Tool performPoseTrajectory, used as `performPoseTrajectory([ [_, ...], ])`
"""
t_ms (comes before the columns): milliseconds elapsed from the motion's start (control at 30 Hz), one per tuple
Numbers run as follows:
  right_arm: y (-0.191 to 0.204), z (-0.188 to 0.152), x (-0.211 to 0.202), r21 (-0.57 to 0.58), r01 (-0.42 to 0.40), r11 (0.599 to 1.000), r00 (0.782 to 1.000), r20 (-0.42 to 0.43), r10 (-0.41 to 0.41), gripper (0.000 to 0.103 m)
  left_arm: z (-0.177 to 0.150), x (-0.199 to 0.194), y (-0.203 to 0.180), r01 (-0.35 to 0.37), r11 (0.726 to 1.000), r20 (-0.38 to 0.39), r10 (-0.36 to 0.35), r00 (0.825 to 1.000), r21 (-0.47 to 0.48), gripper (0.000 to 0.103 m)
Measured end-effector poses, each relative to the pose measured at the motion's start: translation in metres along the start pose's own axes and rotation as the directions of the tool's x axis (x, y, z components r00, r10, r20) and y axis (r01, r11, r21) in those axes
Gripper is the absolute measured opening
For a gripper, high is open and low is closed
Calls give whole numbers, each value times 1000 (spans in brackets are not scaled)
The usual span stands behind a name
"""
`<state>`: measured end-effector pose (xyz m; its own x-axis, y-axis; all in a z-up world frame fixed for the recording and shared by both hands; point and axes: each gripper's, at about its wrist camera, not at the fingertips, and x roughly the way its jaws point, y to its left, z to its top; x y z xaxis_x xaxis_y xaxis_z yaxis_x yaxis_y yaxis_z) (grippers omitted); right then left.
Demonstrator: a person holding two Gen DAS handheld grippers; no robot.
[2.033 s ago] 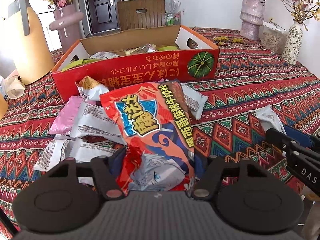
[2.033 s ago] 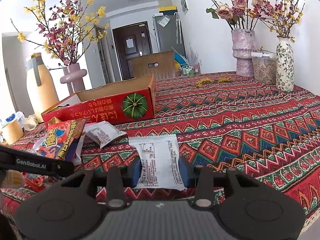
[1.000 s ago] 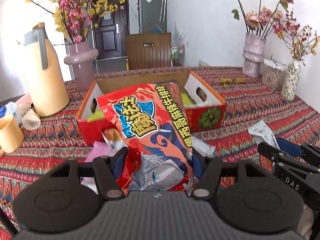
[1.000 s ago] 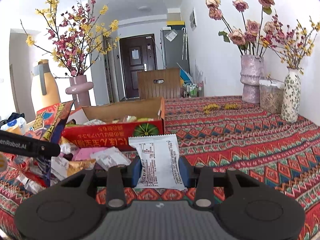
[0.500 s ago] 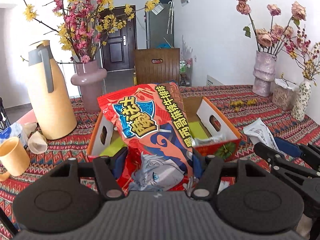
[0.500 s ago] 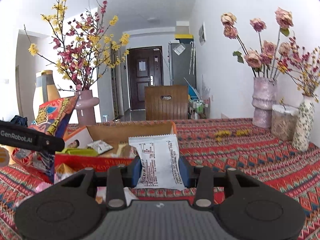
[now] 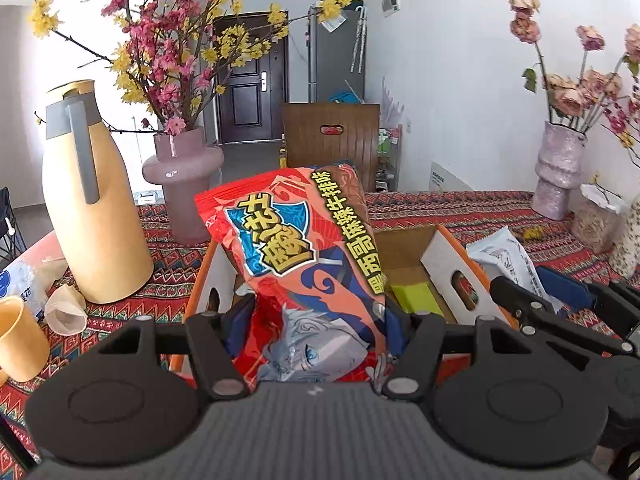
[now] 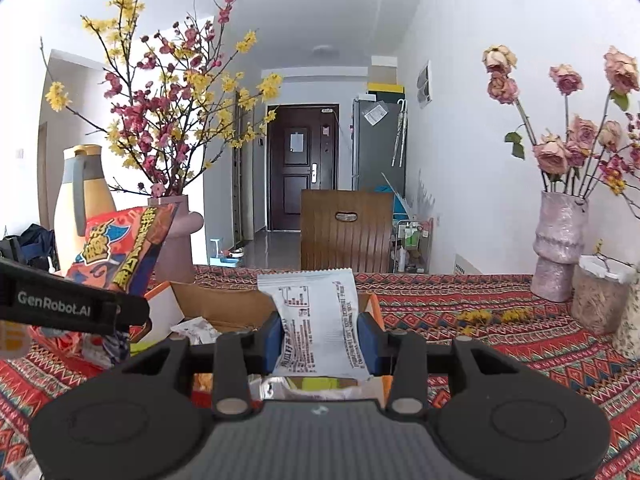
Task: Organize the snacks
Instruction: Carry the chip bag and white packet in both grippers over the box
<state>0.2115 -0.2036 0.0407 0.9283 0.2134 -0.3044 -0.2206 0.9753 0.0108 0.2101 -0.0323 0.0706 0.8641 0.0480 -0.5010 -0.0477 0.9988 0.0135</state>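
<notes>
My left gripper (image 7: 316, 320) is shut on a big red snack bag (image 7: 296, 252) with blue and yellow lettering, held upright over the near end of the open cardboard box (image 7: 448, 252). My right gripper (image 8: 320, 340) is shut on a small white snack packet (image 8: 316, 320), held above the same box (image 8: 224, 304). The box holds several packets, among them a green one (image 7: 412, 294). The right gripper with its white packet (image 7: 504, 256) shows at the right of the left wrist view. The red bag (image 8: 120, 248) shows at the left of the right wrist view.
A tan thermos jug (image 7: 88, 208), a pink vase with blossom branches (image 7: 184, 184), a tan cup (image 7: 16, 344) and a paper cup (image 7: 64, 312) stand left of the box. Vases (image 8: 560, 240) and a jar (image 8: 596, 296) stand at the right. A wooden chair (image 8: 346, 232) stands behind the patterned table (image 8: 500, 340).
Both grippers have lifted their snacks off the table and moved forward over the box. The loose packets on the cloth have dropped out of view.
</notes>
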Motion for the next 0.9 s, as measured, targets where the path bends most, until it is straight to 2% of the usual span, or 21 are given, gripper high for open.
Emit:
performPoseTrajectory([
  [333, 7, 4, 58, -17, 29, 999, 997, -73, -30, 39, 11, 50, 12, -19, 1000, -33, 18, 999, -22, 64],
  [533, 6, -6, 88, 17, 48, 999, 992, -119, -46, 40, -2, 79, 20, -39, 998, -34, 37, 999, -53, 64],
  [733, 4, -19, 96, 28, 57, 998, 991, -124, -53, 40, -12, 94, 27, -43, 998, -58, 40, 998, -54, 64],
  [900, 7, -22, 96, 13, 50, 999, 991, -127, -48, 40, -14, 92, 27, -27, 999, -42, 25, 999, -47, 66],
])
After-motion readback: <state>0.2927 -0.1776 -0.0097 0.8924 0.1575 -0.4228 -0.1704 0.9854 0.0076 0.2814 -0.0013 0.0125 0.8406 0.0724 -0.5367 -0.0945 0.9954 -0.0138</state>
